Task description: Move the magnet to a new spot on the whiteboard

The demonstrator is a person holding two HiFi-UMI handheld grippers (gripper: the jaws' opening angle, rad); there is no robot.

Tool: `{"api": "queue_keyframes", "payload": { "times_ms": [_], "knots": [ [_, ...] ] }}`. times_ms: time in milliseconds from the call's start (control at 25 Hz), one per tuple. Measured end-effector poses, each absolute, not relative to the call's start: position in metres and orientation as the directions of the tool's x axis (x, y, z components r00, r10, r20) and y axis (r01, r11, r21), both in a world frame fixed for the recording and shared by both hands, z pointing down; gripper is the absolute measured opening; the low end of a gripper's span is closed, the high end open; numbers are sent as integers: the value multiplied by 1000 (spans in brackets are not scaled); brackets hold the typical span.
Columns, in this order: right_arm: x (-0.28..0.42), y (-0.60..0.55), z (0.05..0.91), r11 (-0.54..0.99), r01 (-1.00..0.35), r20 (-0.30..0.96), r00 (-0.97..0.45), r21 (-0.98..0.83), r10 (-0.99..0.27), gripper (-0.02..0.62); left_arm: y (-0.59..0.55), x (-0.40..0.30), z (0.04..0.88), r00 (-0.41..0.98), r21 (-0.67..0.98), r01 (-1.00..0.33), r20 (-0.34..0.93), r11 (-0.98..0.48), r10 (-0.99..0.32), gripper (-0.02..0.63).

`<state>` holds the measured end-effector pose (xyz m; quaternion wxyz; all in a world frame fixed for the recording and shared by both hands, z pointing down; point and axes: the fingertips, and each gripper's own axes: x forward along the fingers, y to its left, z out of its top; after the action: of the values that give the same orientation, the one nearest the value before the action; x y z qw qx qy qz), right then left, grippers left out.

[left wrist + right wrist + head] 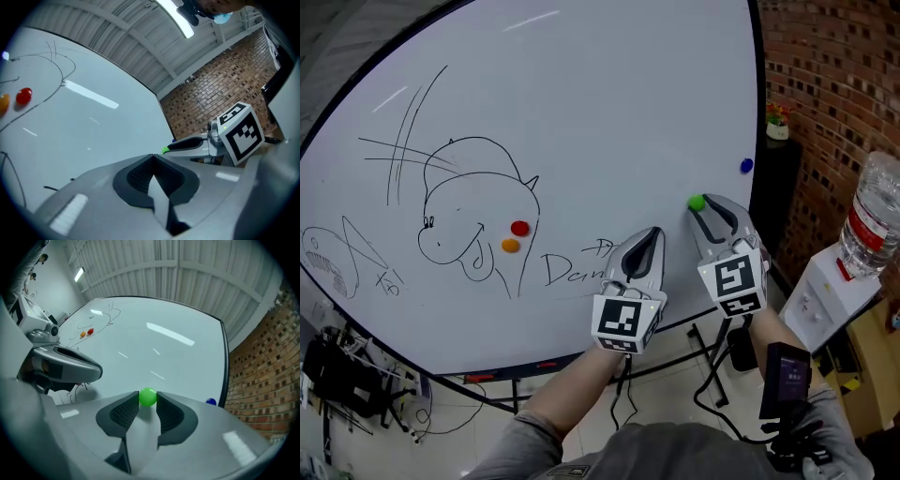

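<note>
Whiteboard [581, 103] ahead, magnet [148, 397] between the right gripper [703, 208] jaw tips at the board's lower right, left gripper [647, 234] just left of it (slightly lower), second magnet [746, 165] up-right near the board edge, magnet pair [519, 228] well left, bottle [874, 220] atop dispenser [830, 295] right of the board.

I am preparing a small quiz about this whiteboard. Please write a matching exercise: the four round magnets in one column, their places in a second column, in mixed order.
1. green round magnet
2. blue round magnet
3. red round magnet
4. orange round magnet

A. near the right edge of the white whiteboard
B. lower of the pair on the black marker drawing
C. between the fingers of the right gripper
D. upper of the same pair

Pairs: 1-C; 2-A; 3-D; 4-B
</note>
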<state>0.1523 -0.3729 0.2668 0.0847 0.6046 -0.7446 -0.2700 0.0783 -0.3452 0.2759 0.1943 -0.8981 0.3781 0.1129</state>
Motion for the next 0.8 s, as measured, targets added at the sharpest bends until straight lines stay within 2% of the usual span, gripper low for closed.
{"api": "queue_keyframes", "payload": {
  "times_ms": [400, 800],
  "knots": [
    [244, -386, 279, 82, -880, -181, -186, 468, -966, 126, -353, 160, 282, 729, -272, -681, -337, -679, -596, 3],
    [274, -398, 289, 139, -896, -165, -227, 423, -960, 127, -365, 194, 287, 725, -268, -686, -332, -676, -604, 2]
  ]
}}
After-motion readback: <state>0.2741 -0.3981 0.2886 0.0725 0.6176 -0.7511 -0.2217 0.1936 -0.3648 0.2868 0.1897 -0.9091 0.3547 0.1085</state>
